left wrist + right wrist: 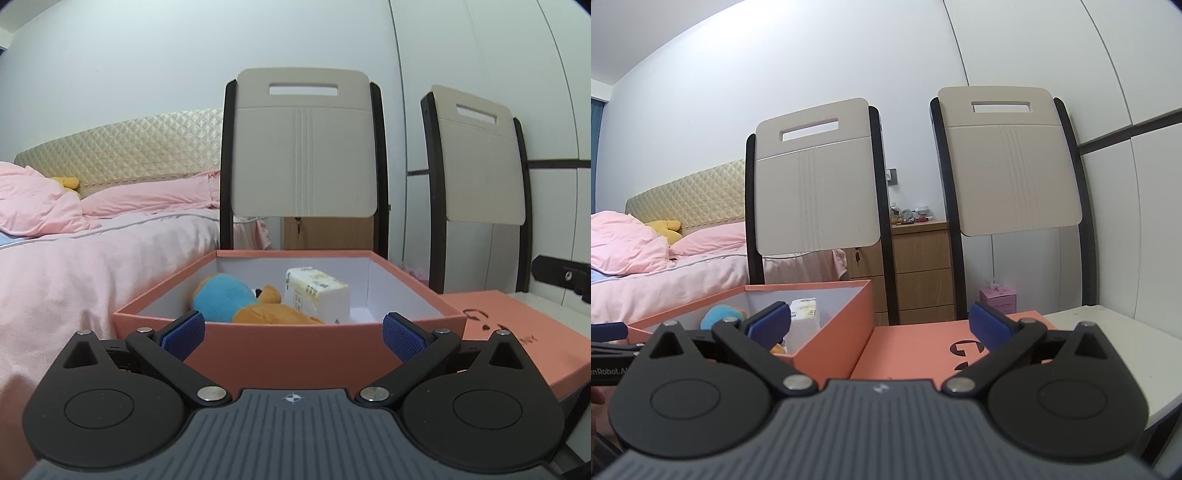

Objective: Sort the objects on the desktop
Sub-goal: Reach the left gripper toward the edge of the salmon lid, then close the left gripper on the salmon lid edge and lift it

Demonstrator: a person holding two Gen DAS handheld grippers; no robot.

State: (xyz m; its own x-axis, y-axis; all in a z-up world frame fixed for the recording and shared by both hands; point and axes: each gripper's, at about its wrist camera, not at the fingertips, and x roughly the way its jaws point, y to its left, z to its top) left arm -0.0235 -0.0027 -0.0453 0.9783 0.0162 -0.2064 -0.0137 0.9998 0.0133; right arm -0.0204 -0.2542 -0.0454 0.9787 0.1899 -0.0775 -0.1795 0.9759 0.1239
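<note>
Looking along your left gripper (pixel 293 334), you see the orange box (pixel 288 350) right in front of it, open at the top. Its near wall runs side to side just past your blue pads (pixel 400 338). Your left jaws stand wide apart and hold nothing.

Inside the box lies a plush toy (pixel 236 301) with a blue top and brown body. Its long side runs left to right, the blue end at the left. A white tissue pack (pixel 319 295) leans beside it on the right, touching it, with its long side running away from you toward the back wall. The back right corner of the box floor is bare.

The flat orange lid (pixel 517 332) lies just right of the box, on the white table (pixel 1115 347).

Your right gripper (pixel 879 325) hangs over the lid (pixel 923 350) near the right wall of the box (pixel 831 332). Its jaws are wide apart too, and empty. The table has bare room to the right of the lid.

Two chair backs (pixel 304 147) stand upright behind the box. A pink bed (pixel 74 258) lies to the left.
</note>
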